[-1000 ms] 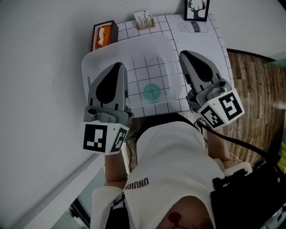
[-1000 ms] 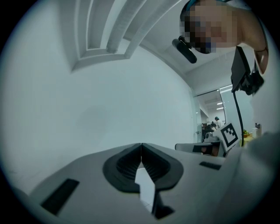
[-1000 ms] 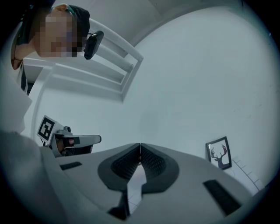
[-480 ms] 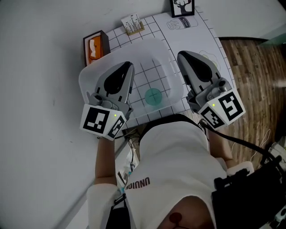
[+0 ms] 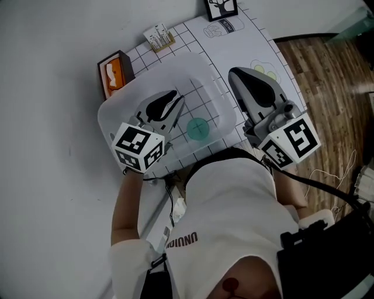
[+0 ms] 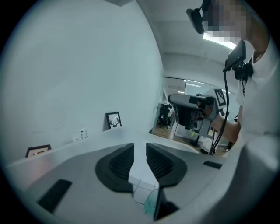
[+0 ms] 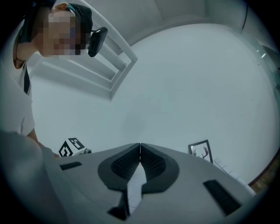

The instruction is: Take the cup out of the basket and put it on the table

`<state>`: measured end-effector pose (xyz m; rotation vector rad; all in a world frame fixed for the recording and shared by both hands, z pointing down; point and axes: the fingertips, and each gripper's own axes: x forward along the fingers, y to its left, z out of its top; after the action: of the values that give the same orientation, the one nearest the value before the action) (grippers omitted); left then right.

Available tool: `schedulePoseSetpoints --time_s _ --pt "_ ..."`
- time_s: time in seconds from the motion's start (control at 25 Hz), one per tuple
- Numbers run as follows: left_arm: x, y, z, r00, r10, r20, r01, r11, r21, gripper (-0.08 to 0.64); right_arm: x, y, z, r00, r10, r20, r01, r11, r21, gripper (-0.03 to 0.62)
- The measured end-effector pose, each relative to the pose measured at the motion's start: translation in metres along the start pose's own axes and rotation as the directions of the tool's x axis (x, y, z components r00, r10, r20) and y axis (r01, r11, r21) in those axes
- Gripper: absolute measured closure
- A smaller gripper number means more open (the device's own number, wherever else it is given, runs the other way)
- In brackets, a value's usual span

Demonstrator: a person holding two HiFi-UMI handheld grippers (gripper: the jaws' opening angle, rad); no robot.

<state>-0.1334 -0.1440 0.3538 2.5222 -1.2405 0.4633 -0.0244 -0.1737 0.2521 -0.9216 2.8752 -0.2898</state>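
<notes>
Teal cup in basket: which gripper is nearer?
Left. The left gripper is over the basket, just left of the cup, its jaws just opened, nothing between them. The right gripper, shut, is outside the basket's right rim.

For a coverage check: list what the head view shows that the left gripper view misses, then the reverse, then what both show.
Head view only: the marker cube on the left gripper, and the full outline of the basket. Left gripper view only: its jaws apart, having just been opening, with nothing gripped; a ceiling light. Both: the cup, the deer picture, the right gripper.
</notes>
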Motion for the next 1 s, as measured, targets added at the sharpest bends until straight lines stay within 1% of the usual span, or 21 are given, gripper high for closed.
schedulePoseSetpoints --time_s 0.16,0.28,0.44,0.6,0.8,1.0 --pt "0.011 -0.004 -0.019 0.995 -0.058 -0.077 0.06 0.998 0.022 0.455 -0.002 0.0 0.0 1.0 -0.019 0.0 0.019 1.0 -0.007 0.572" --pt "0.018 -0.008 -0.038 0.984 -0.101 -0.145 0.108 0.993 0.04 0.445 -0.004 0.001 -0.002 1.0 -0.029 0.0 0.029 1.0 -0.009 0.572" --pt "0.027 -0.014 -0.061 0.958 -0.146 -0.247 0.168 0.983 0.07 0.438 -0.003 -0.001 -0.002 0.999 -0.039 -0.001 0.039 0.999 -0.006 0.572" --pt "0.031 -0.02 -0.077 0.935 -0.169 -0.313 0.21 0.972 0.104 0.431 -0.002 -0.001 -0.003 0.999 -0.046 -0.003 0.046 0.999 -0.004 0.572" --pt "0.035 -0.029 -0.098 0.901 -0.203 -0.385 0.257 0.961 0.096 0.431 -0.002 -0.002 -0.004 0.999 -0.051 -0.001 0.051 0.999 0.002 0.572" --pt "0.038 -0.031 -0.118 0.87 -0.213 -0.445 0.282 0.955 0.095 0.431 -0.002 -0.003 -0.005 0.998 -0.06 -0.002 0.06 0.998 0.006 0.572"
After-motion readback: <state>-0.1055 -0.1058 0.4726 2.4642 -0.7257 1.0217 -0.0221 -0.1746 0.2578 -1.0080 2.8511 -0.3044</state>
